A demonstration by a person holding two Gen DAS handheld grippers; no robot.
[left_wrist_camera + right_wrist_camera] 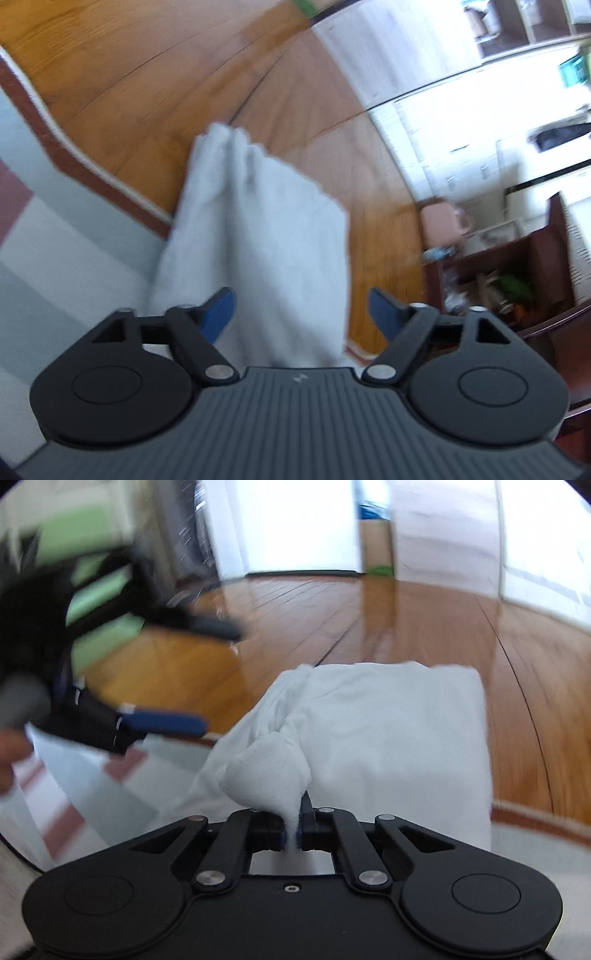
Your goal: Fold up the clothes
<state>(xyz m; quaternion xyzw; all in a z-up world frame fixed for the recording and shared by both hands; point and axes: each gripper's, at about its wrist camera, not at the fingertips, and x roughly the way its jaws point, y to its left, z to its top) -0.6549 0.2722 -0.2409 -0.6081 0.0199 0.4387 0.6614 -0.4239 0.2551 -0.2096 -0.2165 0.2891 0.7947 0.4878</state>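
Over striped rug, by its edge on wood floor: white garment hangs bunched. Right gripper jaws clamped tight on pinch of fabric. Left gripper jaws spread wide, blue fingers either side of cloth, gripping nothing. Both views blurred.

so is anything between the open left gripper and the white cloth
Nothing visible. The left gripper is open with the white cloth directly ahead between its fingers, only air between them. The right gripper already pinches a bunched corner of it.
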